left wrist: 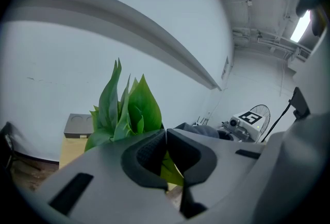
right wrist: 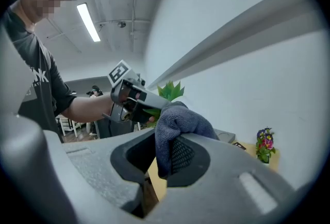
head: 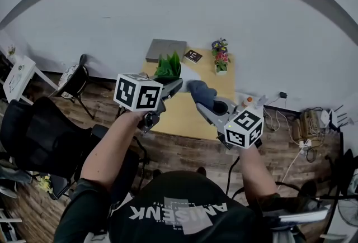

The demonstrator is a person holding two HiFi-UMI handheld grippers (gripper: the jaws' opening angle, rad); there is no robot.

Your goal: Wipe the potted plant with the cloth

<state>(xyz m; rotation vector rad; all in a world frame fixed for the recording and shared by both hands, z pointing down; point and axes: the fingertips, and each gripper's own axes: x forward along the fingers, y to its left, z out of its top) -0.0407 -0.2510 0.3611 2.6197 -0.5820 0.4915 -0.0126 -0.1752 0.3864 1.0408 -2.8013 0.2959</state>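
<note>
Now, right gripper [right wrist: 166,141]: clenched on the cloth [right wrist: 180,117], a grey-blue wad bulging over the jaw tips at frame centre.
Left gripper [left wrist: 166,134]: jaws closed together at the tips, pinching a leaf [left wrist: 169,165] that shows green in the gap just below.
Potted plant [head: 168,65]: on the table [head: 179,116], upper middle of the head view, just beyond my left jaws. The cloth is near it; whether it touches I cannot tell.
Risk one: I reckon the pinched leaf could tear or crease if my left hand tugs while the cloth rubs.
Risk two: pulling on that leaf may tip or drag the whole plant.
Risk three: the cloth looks held by one fold, so a hard stroke could pull it free.
Pose: both arms reach up-frame from the bottom, left forearm [head: 112,147] angled right, right forearm [head: 251,172] angled left, grippers converging on the plant.
</note>
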